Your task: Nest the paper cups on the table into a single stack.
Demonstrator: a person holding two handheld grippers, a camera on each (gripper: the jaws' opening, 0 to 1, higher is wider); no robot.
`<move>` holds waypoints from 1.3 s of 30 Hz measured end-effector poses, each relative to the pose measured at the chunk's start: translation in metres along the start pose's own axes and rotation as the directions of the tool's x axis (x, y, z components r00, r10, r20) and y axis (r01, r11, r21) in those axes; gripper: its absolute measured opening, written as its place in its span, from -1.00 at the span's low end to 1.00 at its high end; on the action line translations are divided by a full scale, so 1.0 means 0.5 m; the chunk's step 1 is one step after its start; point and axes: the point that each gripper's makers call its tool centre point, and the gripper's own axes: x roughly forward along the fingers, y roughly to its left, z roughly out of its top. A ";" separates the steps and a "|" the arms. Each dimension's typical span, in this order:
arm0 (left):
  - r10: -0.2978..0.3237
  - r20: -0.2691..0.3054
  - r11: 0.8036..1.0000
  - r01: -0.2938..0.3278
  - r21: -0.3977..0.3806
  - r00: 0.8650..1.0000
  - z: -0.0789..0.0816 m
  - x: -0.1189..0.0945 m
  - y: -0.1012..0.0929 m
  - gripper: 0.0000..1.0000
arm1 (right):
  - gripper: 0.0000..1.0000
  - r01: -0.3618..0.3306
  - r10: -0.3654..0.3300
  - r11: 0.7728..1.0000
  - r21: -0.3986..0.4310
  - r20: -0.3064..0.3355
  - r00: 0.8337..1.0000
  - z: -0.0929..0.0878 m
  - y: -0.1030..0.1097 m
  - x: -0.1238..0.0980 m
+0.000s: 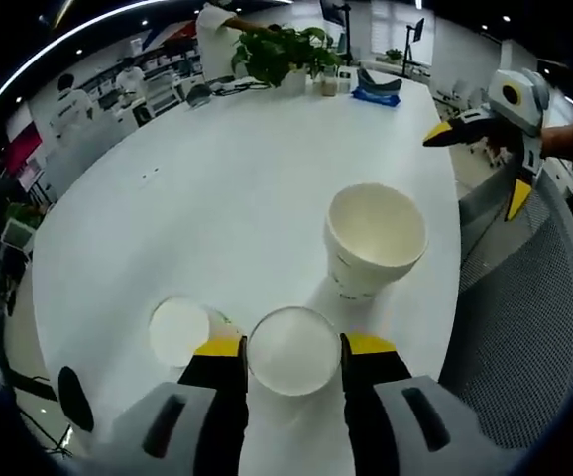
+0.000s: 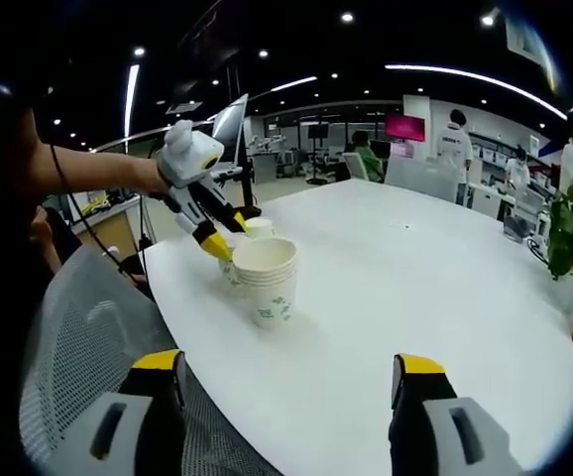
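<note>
A single white paper cup (image 1: pixel 292 359) stands between the jaws of my left gripper (image 1: pixel 293 345), which is shut on its rim on both sides. Another single cup (image 1: pixel 178 330) stands just left of it. A nested stack of cups (image 1: pixel 374 238) stands upright beyond and to the right, and appears again as the stack (image 2: pixel 266 279) in the right gripper view. There the left gripper (image 2: pixel 225 233) is held by a hand just left of the stack, with a cup (image 2: pixel 258 227) behind it. My right gripper (image 2: pixel 286 372) is open and holds nothing, well back from the stack over the table edge; it shows as the right gripper (image 1: pixel 475 149) off the table's right side.
The round white table (image 1: pixel 217 178) is bare around the cups. A potted plant (image 1: pixel 282 50) and a blue object (image 1: pixel 376 91) sit at its far edge. A grey mesh chair (image 1: pixel 524 327) stands by the near right edge, the same chair (image 2: pixel 78 327). People sit at desks beyond.
</note>
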 end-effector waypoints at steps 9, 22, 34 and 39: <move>-0.009 0.026 1.000 0.009 -0.022 1.000 0.014 -0.045 -0.007 -0.30 | 0.74 -0.015 0.015 1.000 -0.011 0.004 1.000 0.007 0.007 -0.002; -0.013 0.096 0.996 0.022 -0.089 0.995 0.067 -0.140 -0.016 -0.30 | 0.70 -0.049 0.049 0.999 -0.003 0.083 0.995 0.076 0.030 0.006; -0.058 0.222 0.981 0.096 -0.166 0.973 0.162 -0.224 -0.068 -0.30 | 0.67 -0.093 0.091 0.996 0.005 0.142 0.986 0.128 0.059 0.022; -0.076 0.261 0.980 0.121 -0.159 0.962 0.187 -0.242 -0.086 -0.31 | 0.61 -0.118 0.117 0.993 0.001 0.158 0.981 0.146 0.078 0.029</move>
